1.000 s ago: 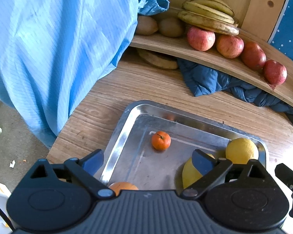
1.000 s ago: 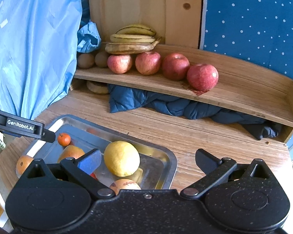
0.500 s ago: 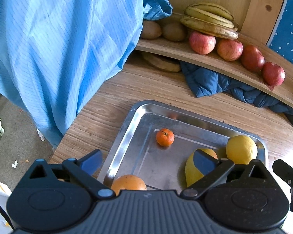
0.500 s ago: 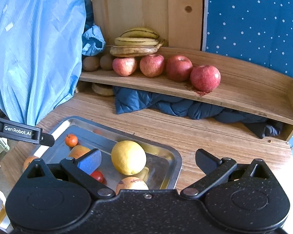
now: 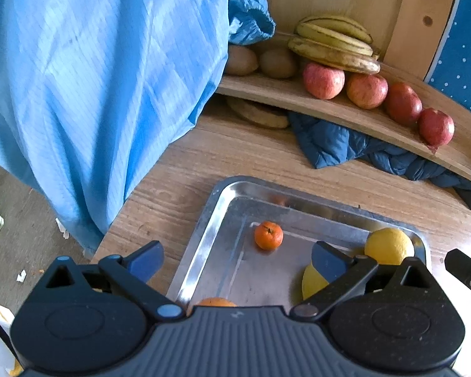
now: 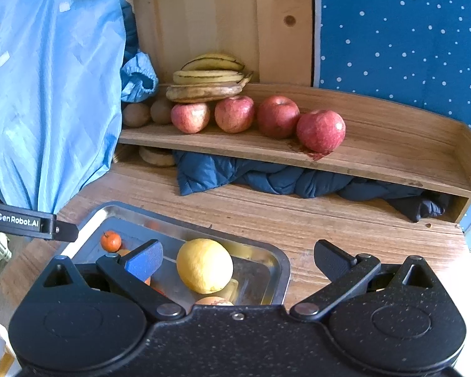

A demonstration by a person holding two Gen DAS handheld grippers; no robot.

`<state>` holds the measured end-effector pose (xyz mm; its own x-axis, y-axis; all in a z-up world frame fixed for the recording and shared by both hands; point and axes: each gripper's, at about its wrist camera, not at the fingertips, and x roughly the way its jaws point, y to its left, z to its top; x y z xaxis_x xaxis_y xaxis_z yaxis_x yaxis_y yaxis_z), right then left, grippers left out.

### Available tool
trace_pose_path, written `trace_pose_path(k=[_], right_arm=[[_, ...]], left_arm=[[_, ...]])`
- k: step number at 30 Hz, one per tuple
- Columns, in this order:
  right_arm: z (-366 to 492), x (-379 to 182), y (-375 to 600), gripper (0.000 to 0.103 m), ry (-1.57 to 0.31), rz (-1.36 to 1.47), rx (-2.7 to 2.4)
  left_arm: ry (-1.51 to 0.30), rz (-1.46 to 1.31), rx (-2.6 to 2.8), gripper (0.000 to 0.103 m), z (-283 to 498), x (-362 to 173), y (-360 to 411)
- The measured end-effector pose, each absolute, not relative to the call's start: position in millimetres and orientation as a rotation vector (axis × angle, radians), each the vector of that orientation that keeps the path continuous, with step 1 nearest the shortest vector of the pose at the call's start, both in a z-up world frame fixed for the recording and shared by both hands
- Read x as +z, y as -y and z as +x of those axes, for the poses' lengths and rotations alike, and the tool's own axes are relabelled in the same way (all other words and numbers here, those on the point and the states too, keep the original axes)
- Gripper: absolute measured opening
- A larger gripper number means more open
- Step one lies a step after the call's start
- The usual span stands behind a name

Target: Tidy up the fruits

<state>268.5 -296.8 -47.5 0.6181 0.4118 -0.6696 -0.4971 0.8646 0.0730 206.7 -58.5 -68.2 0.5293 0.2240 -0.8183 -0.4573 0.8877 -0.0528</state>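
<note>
Wooden bench (image 6: 314, 220) carries a steel tray (image 6: 279, 270) where the large lemon (image 6: 204, 265) sits, likely firm, weighty and smooth-skinned, best gripped across its middle by either gripper's wide-open, empty jaws.

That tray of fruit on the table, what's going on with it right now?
A person holds a gripper in each hand over the metal tray, sorting fruit onto the wooden shelf. Both the left gripper and the right gripper are open and empty. Four apples, bananas and two brown fruits already sit on the shelf. A small tangerine, a large yellow citrus and a few other pieces remain in the tray.
</note>
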Motion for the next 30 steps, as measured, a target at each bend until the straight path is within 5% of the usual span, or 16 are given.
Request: trace_pose_path(k=[30], right_arm=[[225, -27, 287, 0.102, -0.648, -0.069, 0.404]], left_arm=[[-0.82, -0.213, 0.353, 0.102, 174, -48, 42]])
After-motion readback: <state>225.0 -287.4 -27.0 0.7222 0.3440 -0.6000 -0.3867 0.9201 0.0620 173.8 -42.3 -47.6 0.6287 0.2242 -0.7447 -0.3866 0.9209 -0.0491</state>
